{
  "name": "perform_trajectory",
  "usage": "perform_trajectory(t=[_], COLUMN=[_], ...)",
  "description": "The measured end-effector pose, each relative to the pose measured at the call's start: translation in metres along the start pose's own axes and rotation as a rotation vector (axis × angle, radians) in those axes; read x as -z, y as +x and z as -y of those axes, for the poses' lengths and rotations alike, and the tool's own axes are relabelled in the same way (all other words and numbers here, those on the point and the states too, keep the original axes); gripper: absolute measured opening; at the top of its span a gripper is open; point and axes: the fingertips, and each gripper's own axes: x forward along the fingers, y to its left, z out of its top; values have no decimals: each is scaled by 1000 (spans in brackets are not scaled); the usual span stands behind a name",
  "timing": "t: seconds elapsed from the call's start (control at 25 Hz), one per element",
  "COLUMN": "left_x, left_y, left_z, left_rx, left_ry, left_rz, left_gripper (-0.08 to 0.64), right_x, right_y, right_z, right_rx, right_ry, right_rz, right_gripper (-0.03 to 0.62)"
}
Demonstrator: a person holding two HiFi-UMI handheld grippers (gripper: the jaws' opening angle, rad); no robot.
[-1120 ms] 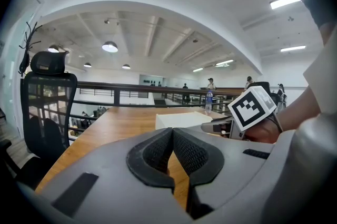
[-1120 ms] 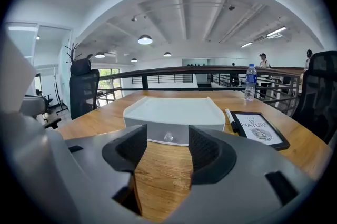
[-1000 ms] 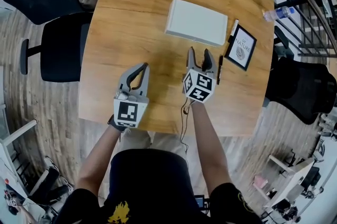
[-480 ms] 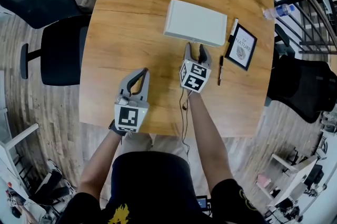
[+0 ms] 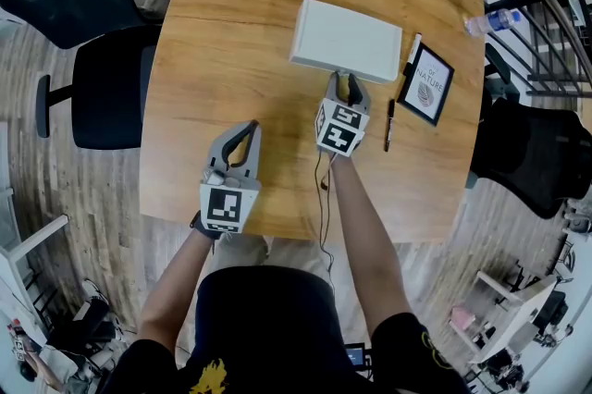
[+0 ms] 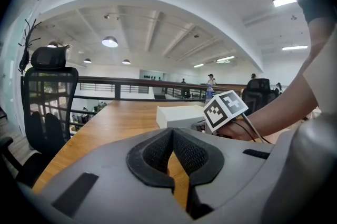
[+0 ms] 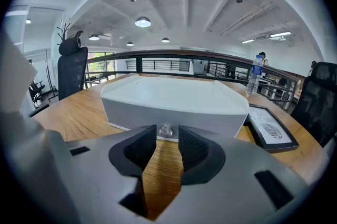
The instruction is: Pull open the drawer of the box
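Note:
The white box (image 5: 347, 41) lies flat on the far half of the wooden table (image 5: 231, 13). Its drawer front faces me and looks closed in the right gripper view, with a small clear knob (image 7: 166, 130) at its middle. My right gripper (image 5: 341, 80) is right at that front. Its jaws are closing, the knob sits between the fingertips (image 7: 150, 136), and a thin gap still shows on each side. My left gripper (image 5: 252, 126) rests shut over the table's near left part, holding nothing. In the left gripper view the box (image 6: 179, 114) and the right gripper's marker cube (image 6: 225, 109) show ahead.
A framed picture (image 5: 425, 85) lies right of the box, with a black pen (image 5: 388, 124) and a white marker (image 5: 412, 50) beside it. A water bottle (image 5: 490, 22) lies at the table's far right edge. Black office chairs stand at the left (image 5: 111, 82) and right (image 5: 527, 152).
My right gripper moved forward to the box front and its jaws narrowed around the knob. The left gripper barely shifted.

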Motion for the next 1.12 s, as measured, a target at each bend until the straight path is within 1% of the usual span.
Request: perform_trajectory(t=[0.16,0.48,1.12], left_x=[2,-1,1], left_y=[0,0,-5], left_z=[-1,-3,4], left_rx=[1,-6,-1], left_ry=[-1,-5,-2], left_rz=[-4,7,0], left_gripper=[17,17,17], right_x=[3,3,3], right_y=[3,3,2], right_z=[0,-4,-3], right_rx=[9,10,19], right_ry=[-5,-30,-31], right_rz=[-13,-18,-25], right_gripper=[98,72,69])
